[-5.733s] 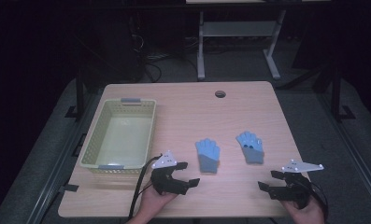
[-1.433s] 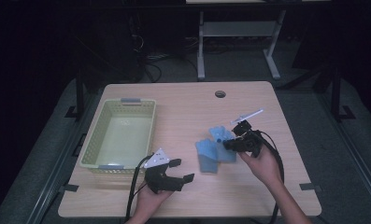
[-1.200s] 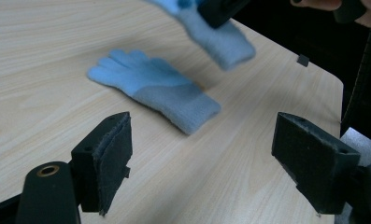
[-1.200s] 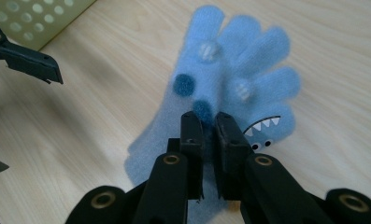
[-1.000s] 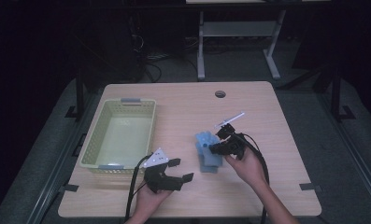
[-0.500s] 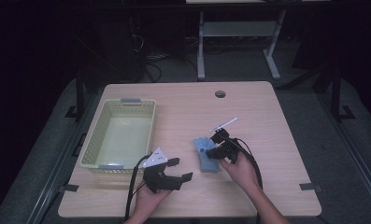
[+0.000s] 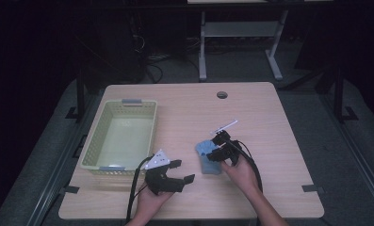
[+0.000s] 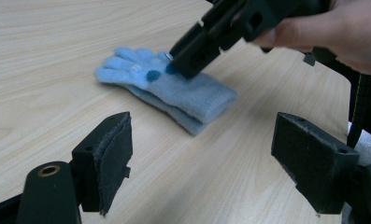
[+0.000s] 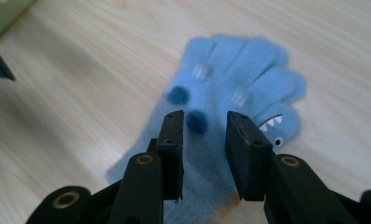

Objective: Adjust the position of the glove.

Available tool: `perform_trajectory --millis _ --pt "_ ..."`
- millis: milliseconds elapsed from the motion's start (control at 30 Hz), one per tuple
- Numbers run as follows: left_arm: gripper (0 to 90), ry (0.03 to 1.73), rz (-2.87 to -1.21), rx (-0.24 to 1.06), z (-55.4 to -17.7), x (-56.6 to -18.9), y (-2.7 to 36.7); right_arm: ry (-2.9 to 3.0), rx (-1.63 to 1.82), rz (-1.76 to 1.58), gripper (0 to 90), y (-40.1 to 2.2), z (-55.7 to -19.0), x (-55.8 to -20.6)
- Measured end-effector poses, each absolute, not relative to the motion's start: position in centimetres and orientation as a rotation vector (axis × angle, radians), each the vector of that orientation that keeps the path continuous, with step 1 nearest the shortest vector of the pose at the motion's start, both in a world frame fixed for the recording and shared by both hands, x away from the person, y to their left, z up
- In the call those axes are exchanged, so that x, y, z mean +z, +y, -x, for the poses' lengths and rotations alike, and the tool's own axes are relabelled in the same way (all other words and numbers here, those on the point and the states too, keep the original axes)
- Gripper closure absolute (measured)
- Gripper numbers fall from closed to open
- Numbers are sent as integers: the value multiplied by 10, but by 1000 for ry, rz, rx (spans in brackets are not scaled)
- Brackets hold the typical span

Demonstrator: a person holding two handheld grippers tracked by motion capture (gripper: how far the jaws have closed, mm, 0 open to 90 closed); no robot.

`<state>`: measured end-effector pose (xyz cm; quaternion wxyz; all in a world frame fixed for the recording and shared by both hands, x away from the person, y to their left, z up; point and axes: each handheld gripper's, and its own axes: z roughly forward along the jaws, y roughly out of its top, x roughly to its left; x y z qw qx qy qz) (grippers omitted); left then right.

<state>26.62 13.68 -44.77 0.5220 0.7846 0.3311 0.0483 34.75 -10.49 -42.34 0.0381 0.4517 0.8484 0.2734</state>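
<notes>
Two light blue knit gloves (image 7: 211, 167) with dark blue dots lie stacked on the wooden table (image 7: 274, 117); the upper one (image 8: 174, 86) covers the lower (image 8: 189, 122). My right gripper (image 7: 216, 151) points down at the top glove (image 9: 239, 79). Its jaws have just been opening and now stand a little apart over the cloth, not pressing it (image 9: 204, 140). My left gripper (image 7: 182, 171) rests near the table's front edge, left of the gloves, open with nothing between its fingers (image 8: 209, 163). The right gripper's tip (image 8: 185, 58) touches the glove in the left gripper view.
A pale green plastic basket (image 7: 91, 141) stands at the table's left, nothing visible inside. A round cable hole (image 7: 222, 94) sits near the far edge. Bare tabletop lies right of the gloves and behind them.
My right gripper carried the second glove leftward, lowered it onto the first glove, and its jaws have parted from the cloth. The left gripper has stayed in place.
</notes>
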Motion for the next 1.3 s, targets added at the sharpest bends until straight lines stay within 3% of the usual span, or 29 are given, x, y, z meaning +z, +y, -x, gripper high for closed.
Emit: perform_trajectory --millis 67,100,200,333,700,933,1300 --pt "203 799 -1881 111 -266 -448 137 2595 847 -1381 682 -105 -347 -421" --pt "204 800 -1878 107 -267 -448 137 2599 867 -1366 743 -104 -346 -419" --pt "203 791 -1889 110 -266 -447 137 2614 851 -1347 807 -100 -346 -423" --pt "215 799 -1894 98 -266 -448 136 2637 813 -1373 822 -99 -351 -436" --pt "230 848 -1867 45 -272 -450 130 2609 1034 -1416 589 -126 -343 -422" --pt "253 901 -1875 3 -281 -452 124 2530 1126 -1498 532 -148 -336 -421" --pt "277 1109 -1828 -182 -312 -462 106 2432 1335 -1688 434 -175 -327 -445"
